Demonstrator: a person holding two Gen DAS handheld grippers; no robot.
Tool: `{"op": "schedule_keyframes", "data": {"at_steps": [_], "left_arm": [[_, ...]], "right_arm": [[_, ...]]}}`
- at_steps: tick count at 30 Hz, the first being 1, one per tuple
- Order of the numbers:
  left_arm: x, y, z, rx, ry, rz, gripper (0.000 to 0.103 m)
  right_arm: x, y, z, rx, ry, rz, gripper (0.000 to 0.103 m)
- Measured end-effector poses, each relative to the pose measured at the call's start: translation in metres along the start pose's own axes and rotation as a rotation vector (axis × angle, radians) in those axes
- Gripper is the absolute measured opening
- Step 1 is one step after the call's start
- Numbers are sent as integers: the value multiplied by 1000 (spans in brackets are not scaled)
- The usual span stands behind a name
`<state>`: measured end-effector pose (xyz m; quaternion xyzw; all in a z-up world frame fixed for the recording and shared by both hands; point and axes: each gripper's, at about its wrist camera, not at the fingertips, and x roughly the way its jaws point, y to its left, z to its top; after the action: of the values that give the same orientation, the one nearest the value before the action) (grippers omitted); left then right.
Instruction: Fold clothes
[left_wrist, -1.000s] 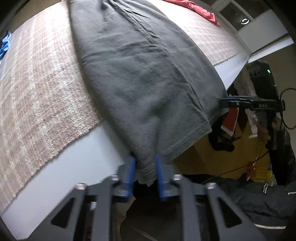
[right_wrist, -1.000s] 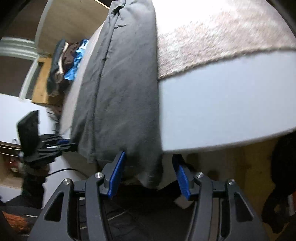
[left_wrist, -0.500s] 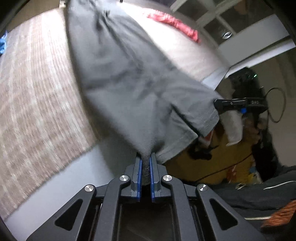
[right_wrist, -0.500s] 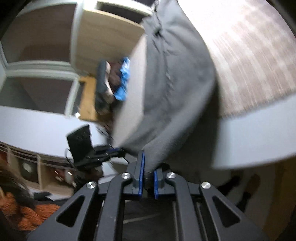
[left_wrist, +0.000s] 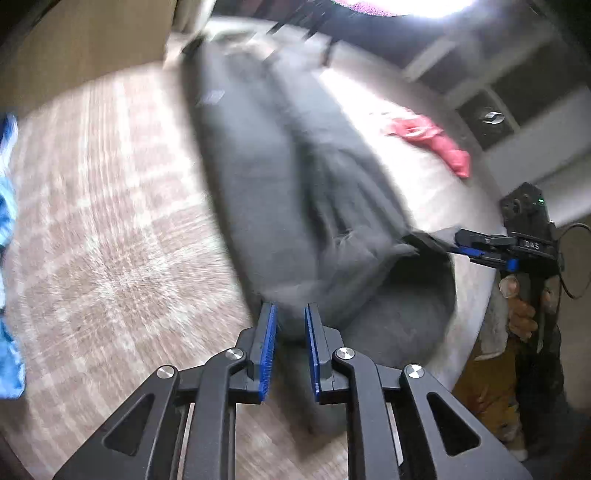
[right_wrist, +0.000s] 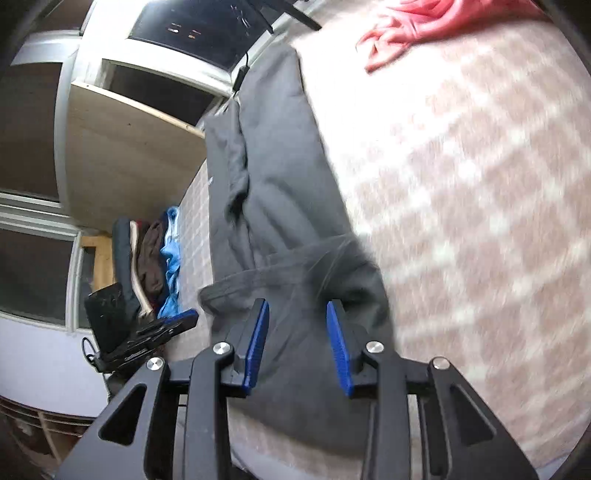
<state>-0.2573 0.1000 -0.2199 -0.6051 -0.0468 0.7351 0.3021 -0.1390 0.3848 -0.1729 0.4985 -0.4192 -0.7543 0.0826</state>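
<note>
A second ago my two tongs pinched the bottom hem of the grey shirt (left_wrist: 280, 206) where it hung off the near edge of the bed (left_wrist: 110, 229). Now the hem is up on the bed, low in the middle of both views, laid back over the rest of the shirt. So the shirt is folded once (a rough fold, with a bump).

My left tongs (left_wrist: 288, 325) are opening. A bit of cloth sits between the blue pads, but they don't look pressed on it. My right tongs (right_wrist: 297, 332) are opening too, spread wider, with the cloth lying under and between them, not pinched.

I think smoothing the fold comes next.

A pink cloth (right_wrist: 406, 26) lies at the upper right, well apart from the shirt. A pile of clothes (right_wrist: 155, 251) sits at the left edge of the bed, with a blue cloth (right_wrist: 171, 236) on it. Nothing blocks the shirt.
</note>
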Motion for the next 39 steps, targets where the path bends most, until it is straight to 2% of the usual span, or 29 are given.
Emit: {"op": "schedule_keyframes", "data": {"at_steps": [1, 2, 3, 5, 8, 11, 13, 16, 19, 22, 25, 28, 31, 32, 34, 37, 39], "left_arm": [[-5, 2, 1, 8, -19, -2, 15], [-12, 1, -2, 26, -39, -1, 22], [-21, -1, -7, 51, -59, 0, 31], [-28, -7, -14, 120, -73, 11, 36], [-18, -16, -24, 191, -54, 22, 36], [-1, -21, -24, 186, -49, -24, 36], [7, -18, -20, 172, -57, -43, 36], [38, -21, -15, 160, -20, 71, 34], [32, -20, -13, 131, -25, 72, 33], [-13, -22, -12, 113, -92, 93, 33], [-66, -29, 0, 112, -173, 126, 35], [-104, -38, 23, 124, -243, 202, 39], [-127, -39, 49, 112, -298, 269, 42], [-129, -38, 57, 102, -311, 273, 44], [-125, -30, 75, 68, -312, 232, 44], [-91, -28, 93, 43, -255, 220, 44], [-66, -29, 98, 41, -198, 225, 44]], "right_arm": [[-7, 6, -2, -37, -22, 1, 37], [-15, 13, -4, -77, -45, -3, 45], [-22, 20, -10, -133, -65, -31, 47], [-28, 27, -21, -235, -81, -130, 49], [-24, 15, -30, -294, -57, -294, 49], [-7, -8, -23, -265, -16, -299, 49], [11, -9, -17, -302, 7, -326, 49], [23, 1, -11, -370, 47, -379, 50], [0, 17, -3, -401, 25, -344, 50], [-43, 38, 15, -440, -28, -277, 50], [-86, 68, 43, -510, -84, -289, 50], [-113, 92, 75, -576, -135, -294, 50], [-109, 107, 105, -600, -162, -266, 50], [-107, 111, 115, -607, -170, -260, 50], [-86, 107, 132, -618, -167, -284, 50], [-55, 84, 145, -583, -106, -350, 50], [-43, 57, 137, -532, -39, -285, 50]]}}
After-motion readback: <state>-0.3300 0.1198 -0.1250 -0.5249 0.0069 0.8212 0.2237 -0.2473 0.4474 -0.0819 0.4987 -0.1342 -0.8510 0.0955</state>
